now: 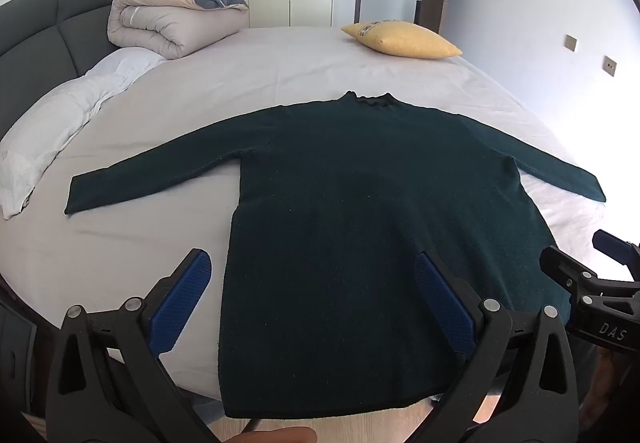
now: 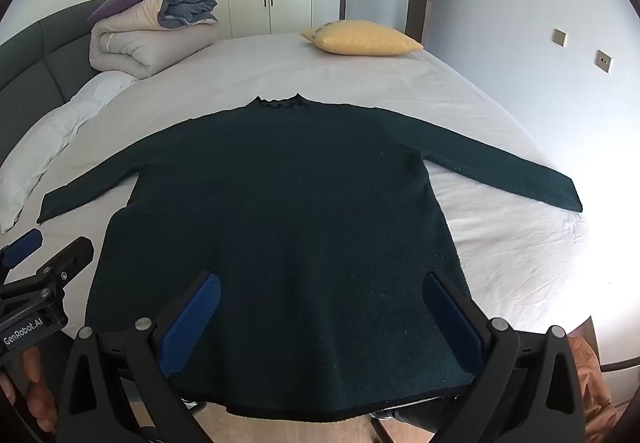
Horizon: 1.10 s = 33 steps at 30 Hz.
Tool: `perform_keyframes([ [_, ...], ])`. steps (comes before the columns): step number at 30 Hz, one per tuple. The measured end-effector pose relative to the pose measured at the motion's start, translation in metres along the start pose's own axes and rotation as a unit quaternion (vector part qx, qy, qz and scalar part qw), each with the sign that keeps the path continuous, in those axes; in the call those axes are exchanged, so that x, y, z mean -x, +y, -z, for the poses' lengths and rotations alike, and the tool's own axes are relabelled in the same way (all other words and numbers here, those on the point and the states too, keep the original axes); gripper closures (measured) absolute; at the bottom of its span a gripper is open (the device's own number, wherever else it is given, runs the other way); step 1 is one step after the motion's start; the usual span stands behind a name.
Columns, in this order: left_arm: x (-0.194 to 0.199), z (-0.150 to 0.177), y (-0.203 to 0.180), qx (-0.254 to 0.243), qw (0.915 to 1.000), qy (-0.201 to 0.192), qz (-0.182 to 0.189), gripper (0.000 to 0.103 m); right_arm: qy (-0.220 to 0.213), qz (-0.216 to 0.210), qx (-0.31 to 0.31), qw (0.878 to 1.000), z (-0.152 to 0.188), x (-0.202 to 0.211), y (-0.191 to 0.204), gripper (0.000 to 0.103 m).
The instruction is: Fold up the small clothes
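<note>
Left gripper (image 1: 312, 303) gaping wide, empty, above sweater (image 1: 360, 203) hem's left part. Sweater spread flat mid-bed (image 1: 280, 55), sleeves out, hem overhanging the near edge, likely staged for folding. Right gripper (image 2: 320, 317) equally wide, empty, above hem's right part

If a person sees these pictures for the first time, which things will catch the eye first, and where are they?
First the dark green sweater, spread flat on the white bed with both sleeves out and its collar pointing away. Next, the yellow pillow at the far side and the rolled duvet by the headboard. Both the left hand-held gripper and the right hand-held gripper hang open over the hem.
</note>
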<state>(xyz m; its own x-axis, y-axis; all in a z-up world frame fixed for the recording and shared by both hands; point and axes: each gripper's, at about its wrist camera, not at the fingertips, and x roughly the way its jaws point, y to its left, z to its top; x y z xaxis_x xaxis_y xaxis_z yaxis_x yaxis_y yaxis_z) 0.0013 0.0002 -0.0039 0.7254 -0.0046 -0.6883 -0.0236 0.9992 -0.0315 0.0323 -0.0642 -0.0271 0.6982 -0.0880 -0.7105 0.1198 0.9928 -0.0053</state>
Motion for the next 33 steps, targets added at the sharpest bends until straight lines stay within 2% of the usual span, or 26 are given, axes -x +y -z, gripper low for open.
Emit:
perform_keyframes([
  [33, -0.0007, 0.0006, -0.0013, 0.000, 1.0000, 0.002, 0.000, 0.000, 0.003, 0.002, 0.001, 1.000, 0.0026, -0.0010, 0.0009, 0.000],
])
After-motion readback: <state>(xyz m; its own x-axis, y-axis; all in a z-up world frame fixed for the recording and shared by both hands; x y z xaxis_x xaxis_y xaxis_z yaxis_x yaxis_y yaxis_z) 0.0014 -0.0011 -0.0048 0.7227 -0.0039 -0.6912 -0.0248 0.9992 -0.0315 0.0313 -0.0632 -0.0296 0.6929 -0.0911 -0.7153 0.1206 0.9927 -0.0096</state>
